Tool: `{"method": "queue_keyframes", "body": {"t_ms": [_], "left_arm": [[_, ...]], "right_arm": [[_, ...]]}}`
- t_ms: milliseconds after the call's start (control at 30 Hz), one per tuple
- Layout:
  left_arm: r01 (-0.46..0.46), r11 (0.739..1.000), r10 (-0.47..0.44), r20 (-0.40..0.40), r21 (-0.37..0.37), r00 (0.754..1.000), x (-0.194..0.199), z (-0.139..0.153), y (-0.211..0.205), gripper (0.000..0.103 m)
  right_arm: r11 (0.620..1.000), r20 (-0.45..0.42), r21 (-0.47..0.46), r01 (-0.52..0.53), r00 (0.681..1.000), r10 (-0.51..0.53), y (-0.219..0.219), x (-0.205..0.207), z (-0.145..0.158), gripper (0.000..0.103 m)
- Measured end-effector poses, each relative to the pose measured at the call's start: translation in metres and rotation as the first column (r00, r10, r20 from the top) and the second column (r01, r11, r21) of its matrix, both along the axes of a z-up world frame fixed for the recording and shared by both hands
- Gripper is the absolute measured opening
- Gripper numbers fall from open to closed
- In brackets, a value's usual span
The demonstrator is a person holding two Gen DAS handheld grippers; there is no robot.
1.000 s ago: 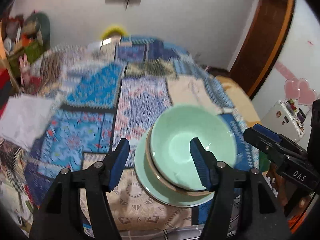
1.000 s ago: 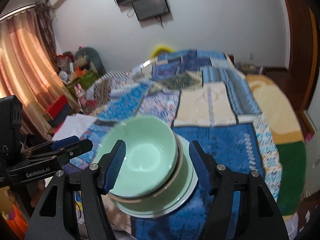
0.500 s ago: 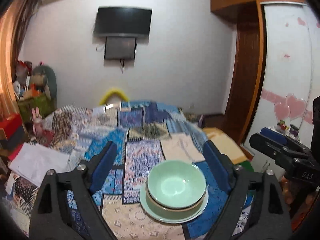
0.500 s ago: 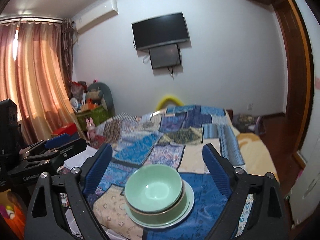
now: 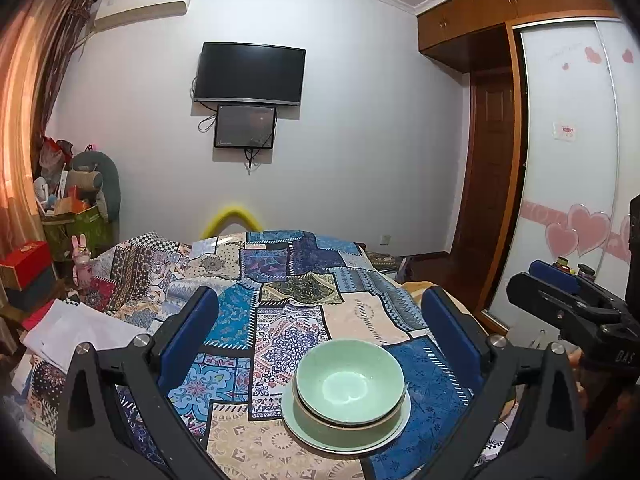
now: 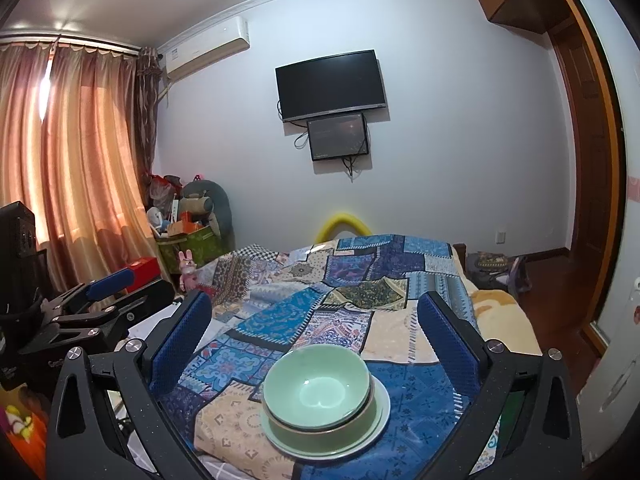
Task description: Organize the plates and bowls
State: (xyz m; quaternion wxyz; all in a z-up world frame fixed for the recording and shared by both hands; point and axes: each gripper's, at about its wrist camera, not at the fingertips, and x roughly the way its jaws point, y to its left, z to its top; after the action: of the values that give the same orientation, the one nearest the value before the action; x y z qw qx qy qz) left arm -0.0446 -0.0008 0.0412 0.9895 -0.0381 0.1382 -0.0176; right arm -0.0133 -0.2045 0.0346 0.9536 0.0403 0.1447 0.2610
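Note:
Two pale green bowls (image 5: 350, 386) (image 6: 316, 390) are nested on a pale green plate (image 5: 296, 424) (image 6: 382, 416), which rests on the patchwork quilt of a bed. My left gripper (image 5: 320, 320) is open and empty, held back from the stack and above it. My right gripper (image 6: 314, 320) is also open and empty, likewise drawn back with the stack seen between its fingers. In the left wrist view the right gripper (image 5: 560, 292) shows at the right edge. The left gripper (image 6: 108, 292) shows at the left edge of the right wrist view.
The patchwork quilt (image 5: 280, 280) (image 6: 360, 280) covers the bed. White papers (image 5: 76, 332) lie at its left side. A TV (image 5: 250, 74) hangs on the far wall. Boxes and toys (image 6: 188, 232) crowd the left corner by the curtain (image 6: 80, 160). A wardrobe (image 5: 572, 160) stands right.
Both grippers have pulled up and back from the stacked bowls and opened wider. The bowls and plate stay on the quilt, now smaller in both views.

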Motion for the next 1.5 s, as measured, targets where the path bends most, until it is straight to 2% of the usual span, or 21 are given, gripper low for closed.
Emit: {"method": "queue_keyframes", "body": {"t_ms": [1500], "left_arm": [[0.038, 0.999, -0.038, -0.014, -0.004, 0.999, 0.0004, -0.0041, -0.0051, 0.103]], "right_arm": [[1.0, -0.011, -0.003, 0.005, 1.0, -0.005, -0.0017, -0.0057, -0.0004, 0.103]]}}
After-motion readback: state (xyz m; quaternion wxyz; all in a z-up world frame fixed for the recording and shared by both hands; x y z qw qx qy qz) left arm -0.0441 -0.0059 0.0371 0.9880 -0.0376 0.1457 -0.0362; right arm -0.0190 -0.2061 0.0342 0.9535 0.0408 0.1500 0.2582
